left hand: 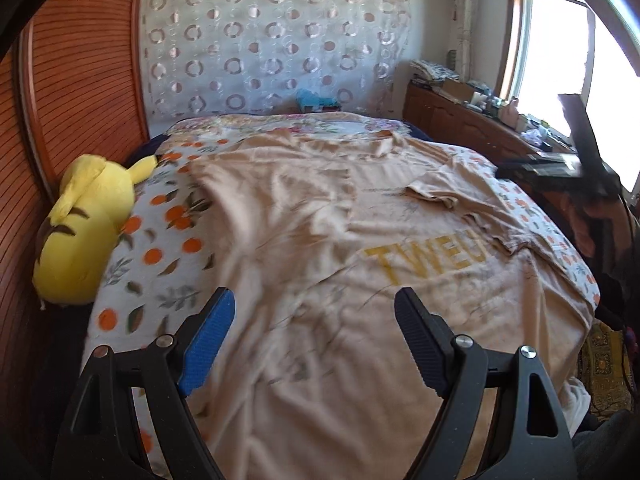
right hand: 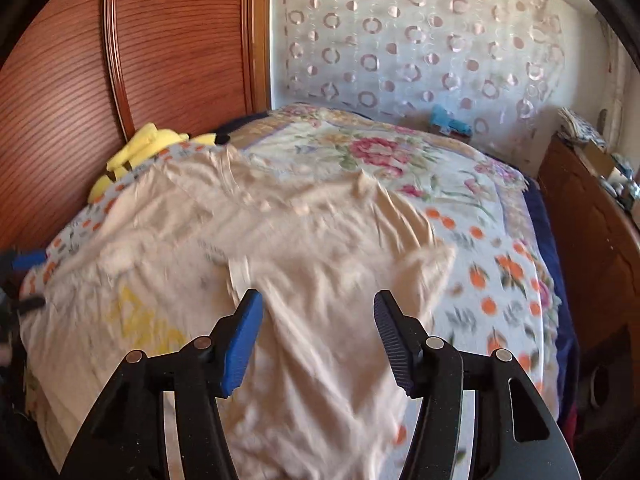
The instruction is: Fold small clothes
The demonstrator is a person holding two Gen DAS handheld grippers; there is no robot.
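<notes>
A beige T-shirt (left hand: 320, 216) with yellow letters lies spread on a bed (left hand: 160, 280) with an orange-print sheet. The left gripper (left hand: 316, 320) hangs above it, jaws apart. A yellow plush toy (left hand: 84, 220) rests beside the wooden headboard (left hand: 80, 80)

We read one piece of lettering: yellow capitals "TWEU" printed on the beige T-shirt (left hand: 320, 240) spread over the bed, where a folded-over sleeve cuts the word off at its right end. In the right wrist view the same yellow print is too blurred for us to make out.
</notes>
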